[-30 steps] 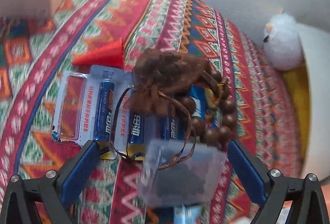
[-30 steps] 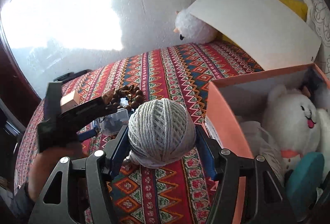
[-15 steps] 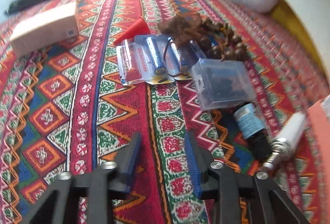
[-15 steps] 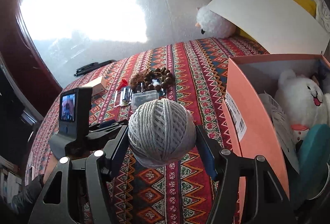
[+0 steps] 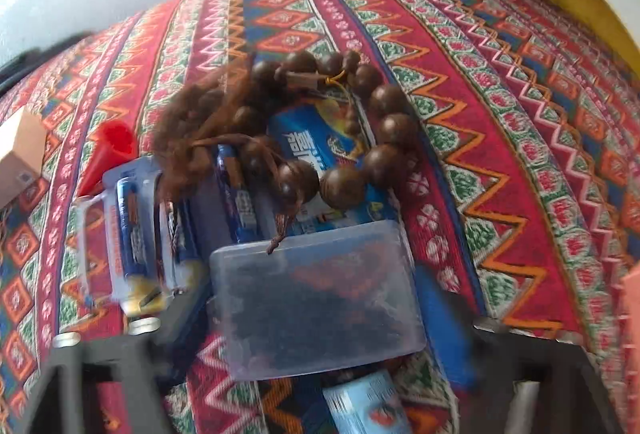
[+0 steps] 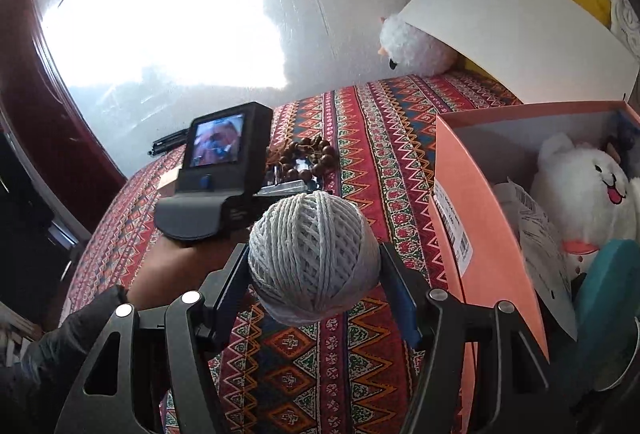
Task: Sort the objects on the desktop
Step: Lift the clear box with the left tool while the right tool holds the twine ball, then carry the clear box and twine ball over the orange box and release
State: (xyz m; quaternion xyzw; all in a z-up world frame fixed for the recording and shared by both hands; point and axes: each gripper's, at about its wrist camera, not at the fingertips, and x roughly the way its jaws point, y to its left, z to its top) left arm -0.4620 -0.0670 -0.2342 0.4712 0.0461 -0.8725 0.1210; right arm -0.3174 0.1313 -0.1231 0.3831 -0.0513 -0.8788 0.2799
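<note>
Ball of grey twine point(image 6: 315, 259) clamped between the fingers of the right claw point(image 6: 316, 270), held above the patterned tabletop point(image 6: 360, 162) just left of the open pink box point(image 6: 476, 234). Left claw point(image 5: 316, 318) is spread apart, its blurred fingers flanking a clear plastic case point(image 5: 316, 298) on the tabletop. Beyond the case: battery pack point(image 5: 132, 230), wooden bead bracelet point(image 5: 360, 138).

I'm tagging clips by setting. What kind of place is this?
Probably a home room, not a workshop: a patterned woven cloth covers the surface, a plush toy sits by the wall, and a pink box holds another stuffed animal.
</note>
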